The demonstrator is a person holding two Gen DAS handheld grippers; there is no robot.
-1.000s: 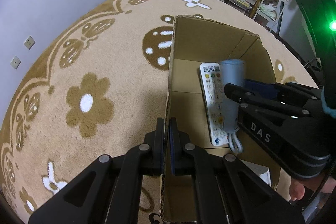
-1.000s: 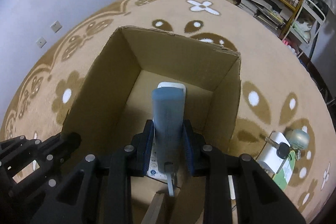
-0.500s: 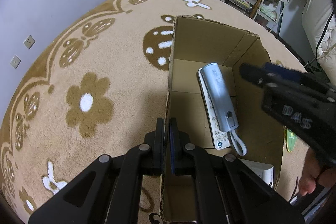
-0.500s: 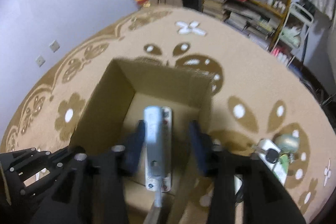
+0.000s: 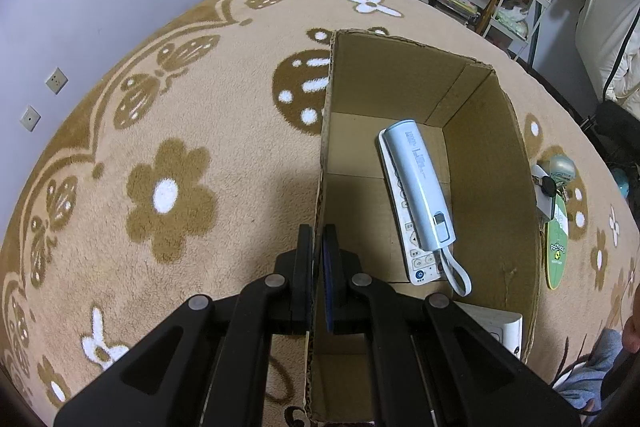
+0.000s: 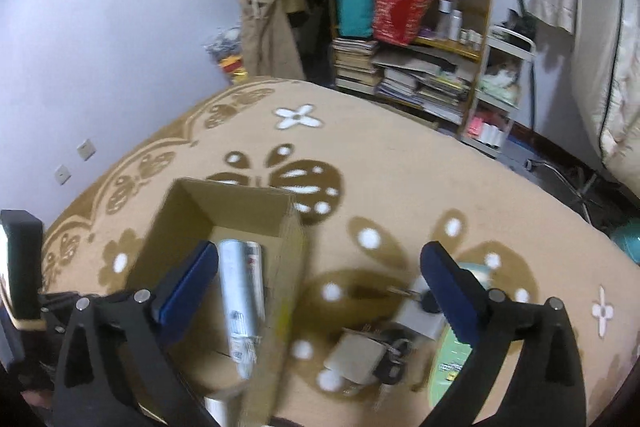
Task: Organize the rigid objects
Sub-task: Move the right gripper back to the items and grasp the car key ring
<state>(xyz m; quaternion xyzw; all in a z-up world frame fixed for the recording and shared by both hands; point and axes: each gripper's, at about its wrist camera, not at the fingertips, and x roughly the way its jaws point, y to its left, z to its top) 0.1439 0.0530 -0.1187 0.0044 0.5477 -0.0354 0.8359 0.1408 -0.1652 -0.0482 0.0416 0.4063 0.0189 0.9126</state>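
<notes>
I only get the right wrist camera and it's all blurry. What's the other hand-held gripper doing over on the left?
Observer: The left hand-held gripper is shut on the left wall of the cardboard box, pinching its top edge.
Operator: What's that silvery stick in the box lying on?
Observer: That pale blue gadget lies lengthwise on top of a white remote; the remote's buttons show at the near end.
Operator: Does it have a string?
Observer: Yes, a flat grey strap loops out from its near end.
</notes>
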